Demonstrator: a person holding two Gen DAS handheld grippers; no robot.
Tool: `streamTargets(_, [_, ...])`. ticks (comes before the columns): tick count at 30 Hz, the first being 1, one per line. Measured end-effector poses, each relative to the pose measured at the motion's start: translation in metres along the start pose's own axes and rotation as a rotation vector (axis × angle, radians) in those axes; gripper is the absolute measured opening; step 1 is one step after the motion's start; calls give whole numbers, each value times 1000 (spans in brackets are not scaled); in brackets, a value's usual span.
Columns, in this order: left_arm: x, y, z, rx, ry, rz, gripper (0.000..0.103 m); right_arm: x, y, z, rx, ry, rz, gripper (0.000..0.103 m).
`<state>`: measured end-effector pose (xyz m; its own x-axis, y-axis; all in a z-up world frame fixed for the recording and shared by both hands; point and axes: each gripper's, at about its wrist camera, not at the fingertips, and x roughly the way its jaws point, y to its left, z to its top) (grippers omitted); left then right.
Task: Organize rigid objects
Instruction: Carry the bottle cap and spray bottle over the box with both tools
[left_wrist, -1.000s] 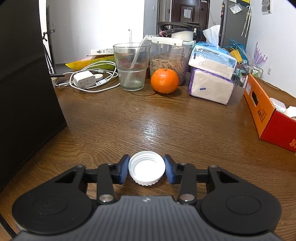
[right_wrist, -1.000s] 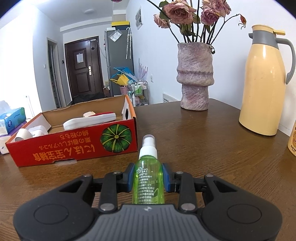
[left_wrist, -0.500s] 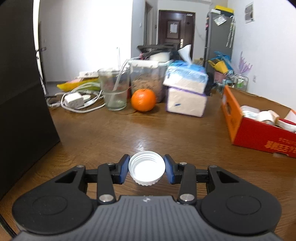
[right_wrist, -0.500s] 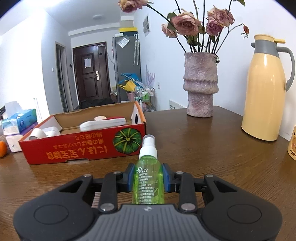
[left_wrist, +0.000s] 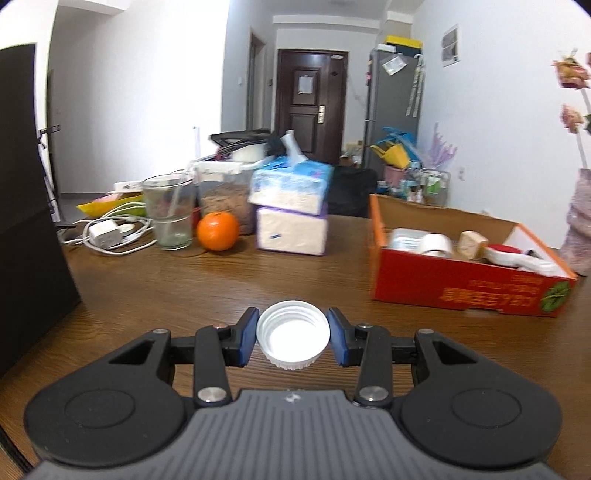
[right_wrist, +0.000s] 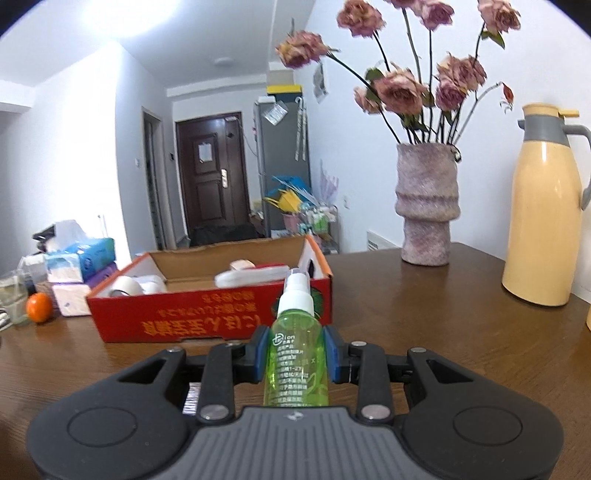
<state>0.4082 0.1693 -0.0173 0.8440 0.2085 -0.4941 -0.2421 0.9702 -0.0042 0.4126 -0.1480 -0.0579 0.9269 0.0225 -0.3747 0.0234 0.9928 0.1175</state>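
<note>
Red box (left_wrist: 461, 291) now fully in left view, was cut off at the right edge — bench (left_wrist: 258, 280) clutter shifted left. Right gripper (right_wrist: 295, 354) jaws clamped on green spray bottle (right_wrist: 295, 362), left gripper (left_wrist: 292, 341) on white cap (left_wrist: 292, 338) — unchanged, both off the bench.

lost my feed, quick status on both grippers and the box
Left hand-held gripper shut on cap. Right hand-held gripper shut on spray bottle. Box ahead, open, path clear.
</note>
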Motion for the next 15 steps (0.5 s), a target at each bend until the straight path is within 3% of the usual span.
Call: streamTargets(15, [-29,-70,4,2,-24,-134,41,-28,14,8,-16,-88,117,30])
